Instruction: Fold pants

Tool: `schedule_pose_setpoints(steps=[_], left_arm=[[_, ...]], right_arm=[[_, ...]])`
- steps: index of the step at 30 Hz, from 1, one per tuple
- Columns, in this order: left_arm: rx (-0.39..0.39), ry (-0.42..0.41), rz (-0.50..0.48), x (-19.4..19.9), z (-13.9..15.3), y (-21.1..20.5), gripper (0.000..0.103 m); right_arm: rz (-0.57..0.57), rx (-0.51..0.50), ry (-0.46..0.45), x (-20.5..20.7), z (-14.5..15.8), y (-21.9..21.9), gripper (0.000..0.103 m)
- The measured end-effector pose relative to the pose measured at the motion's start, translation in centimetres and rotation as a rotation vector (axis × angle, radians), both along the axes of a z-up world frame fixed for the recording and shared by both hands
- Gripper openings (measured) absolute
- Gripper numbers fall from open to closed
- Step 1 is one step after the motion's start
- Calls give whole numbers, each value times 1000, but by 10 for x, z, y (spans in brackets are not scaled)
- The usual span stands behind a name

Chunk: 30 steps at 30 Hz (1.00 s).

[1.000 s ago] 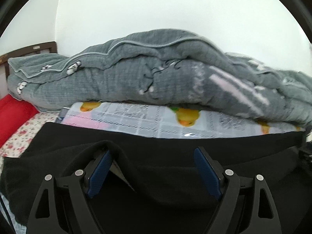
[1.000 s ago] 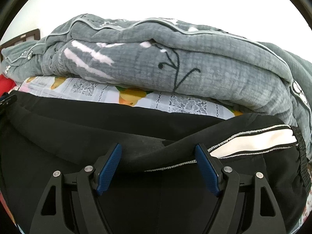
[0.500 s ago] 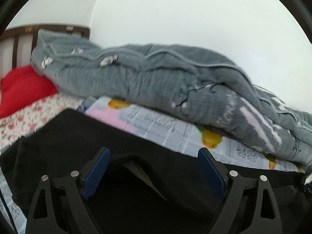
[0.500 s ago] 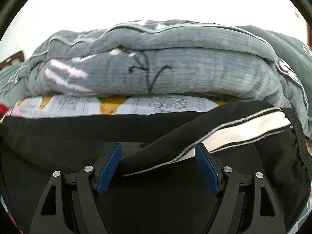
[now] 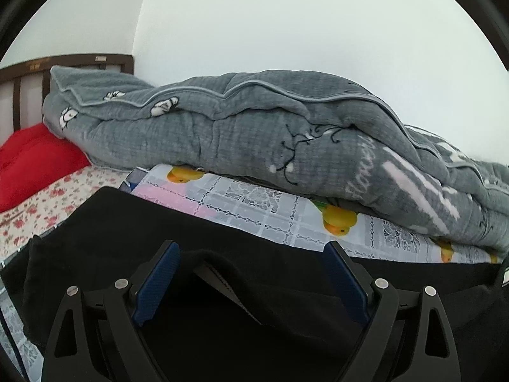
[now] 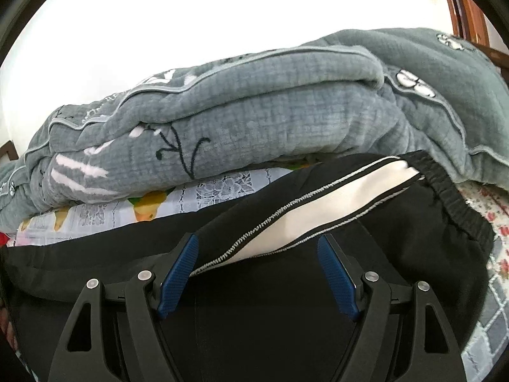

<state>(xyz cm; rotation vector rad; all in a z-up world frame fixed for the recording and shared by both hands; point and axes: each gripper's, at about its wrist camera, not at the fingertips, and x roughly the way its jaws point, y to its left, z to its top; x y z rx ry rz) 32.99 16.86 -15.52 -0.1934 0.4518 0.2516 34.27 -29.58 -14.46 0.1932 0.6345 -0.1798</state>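
One pants (image 5: 254, 286), two spread grippers: left gripper (image 5: 251, 281), right gripper (image 6: 257, 275).

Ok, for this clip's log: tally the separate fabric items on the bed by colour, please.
Black: 1, the pants
Grey: 1, the quilt
Red: 1, the pillow
Duck-print white: 1, the cloth under the pants
Red-floral white: 1, the sheet
Total: 5
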Motion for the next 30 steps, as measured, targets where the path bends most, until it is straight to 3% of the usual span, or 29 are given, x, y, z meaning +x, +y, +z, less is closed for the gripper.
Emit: schedule_pose_setpoints(steps=[4,10,14,17,21,24,27,30], left_arm=[[14,27,-25,5,-1,-4,95],[2,-8,-25,-13,4,-6,95],[7,25,-1,-35,4,-10,95],[-21,30,-9,-73,4,-12,95],[-20,87,-18,-129,2,-14,95],[-36,217,-113,-153,-9,-17,95],[-125,310,-180,-164,-24,-10,95],[-315,339,-214,-160,-37,9,94]], right_arm=[[8,13,56,-17,11,0,76],[-25,-32,47,-103,30,-18,77],[-45,-9,97,-151,12,-34,78],[-10,48,175,-173,-14,-42,78],[27,41,199,-185,-29,-34,78],[62,49,207,-180,-30,-31,78],[49,67,227,-167,-31,-33,77],[39,143,236,-150,-32,-42,75]])
